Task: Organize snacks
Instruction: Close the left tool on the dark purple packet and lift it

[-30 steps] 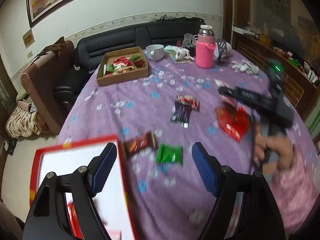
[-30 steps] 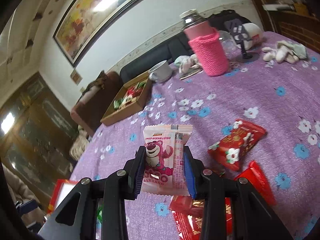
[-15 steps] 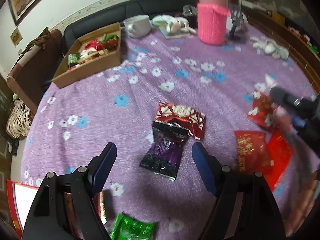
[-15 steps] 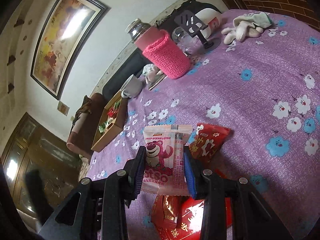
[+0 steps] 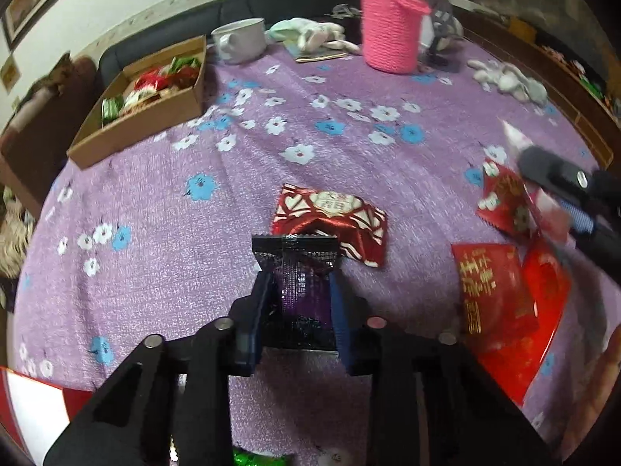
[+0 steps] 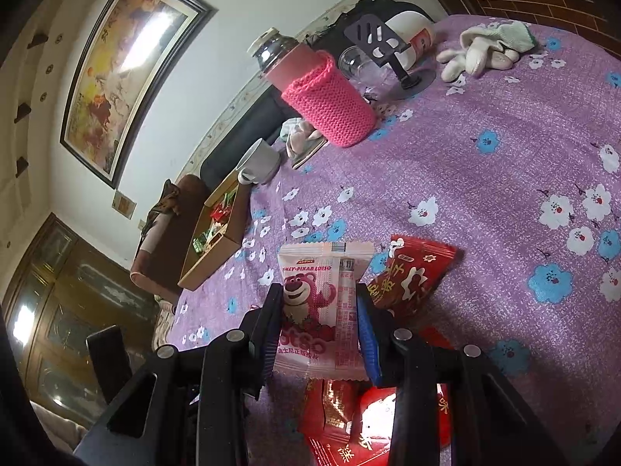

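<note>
The left gripper [image 5: 298, 291] is closing its jaws on a dark purple snack packet [image 5: 299, 272]. The packet is between the two blue pads, and both pads already touch its sides. The packet lies around the middle of the table [image 5: 163, 202], which has a purple cloth with flowers. Its far end overlaps a red and white snack packet [image 5: 330, 221] that lies flat just behind it.

The right gripper [image 6: 319, 328] is clamped on a pink snack packet [image 6: 320, 306] with a bear picture. The jaws are only a little apart, as wide as the packet, which stands upright between the pads. Just beside it on the cloth lies a red packet [image 6: 415, 275], and more red packets [image 6: 349, 423] lie under the gripper.

A cardboard box [image 5: 143, 116] with some snacks in it stands at the far left edge of the table. A cup [image 5: 240, 39] and a bottle in a pink knitted cover [image 5: 392, 35] stand near the far edge.
</note>
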`<act>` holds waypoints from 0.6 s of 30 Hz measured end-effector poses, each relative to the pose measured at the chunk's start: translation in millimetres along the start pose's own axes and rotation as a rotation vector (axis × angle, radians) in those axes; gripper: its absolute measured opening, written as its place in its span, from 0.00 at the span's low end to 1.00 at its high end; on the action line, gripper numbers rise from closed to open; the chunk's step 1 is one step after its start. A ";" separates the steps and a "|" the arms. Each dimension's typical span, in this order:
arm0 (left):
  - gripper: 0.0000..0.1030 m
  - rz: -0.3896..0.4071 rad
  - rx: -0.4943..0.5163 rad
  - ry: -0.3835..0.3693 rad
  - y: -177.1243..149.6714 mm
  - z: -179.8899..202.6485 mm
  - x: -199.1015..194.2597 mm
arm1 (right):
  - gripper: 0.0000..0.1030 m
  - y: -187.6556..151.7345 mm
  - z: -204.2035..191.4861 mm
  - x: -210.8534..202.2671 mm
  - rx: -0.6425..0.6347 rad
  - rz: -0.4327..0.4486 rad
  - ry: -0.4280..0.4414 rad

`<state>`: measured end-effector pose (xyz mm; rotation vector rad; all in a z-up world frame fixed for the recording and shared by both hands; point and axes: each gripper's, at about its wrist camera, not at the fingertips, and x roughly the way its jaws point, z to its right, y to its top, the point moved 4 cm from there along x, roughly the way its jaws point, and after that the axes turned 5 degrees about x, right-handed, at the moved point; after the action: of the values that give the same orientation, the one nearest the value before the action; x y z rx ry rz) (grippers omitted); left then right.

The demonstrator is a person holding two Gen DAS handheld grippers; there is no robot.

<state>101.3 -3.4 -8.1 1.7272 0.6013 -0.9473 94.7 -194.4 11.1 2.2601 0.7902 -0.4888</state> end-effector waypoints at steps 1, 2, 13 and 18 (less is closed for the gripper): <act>0.21 0.000 0.002 0.001 -1.9 0.9 -1.7 | 0.35 -0.1 -1.0 -0.4 -0.006 0.003 0.000; 0.21 0.003 -0.006 -0.006 -4.3 0.7 -4.6 | 0.35 -0.2 -3.0 -1.0 -0.016 0.008 0.004; 0.20 0.154 -0.077 -0.019 -35.2 -9.4 -88.6 | 0.35 -9.9 -21.1 -3.6 -0.124 0.016 0.038; 0.20 0.266 -0.141 0.015 -70.2 -42.2 -156.9 | 0.35 -14.3 -25.9 -6.2 -0.165 0.034 0.026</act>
<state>-27.8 67.6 89.9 1.6405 0.4241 -0.6899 83.7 -170.2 25.6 2.1272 0.7750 -0.3657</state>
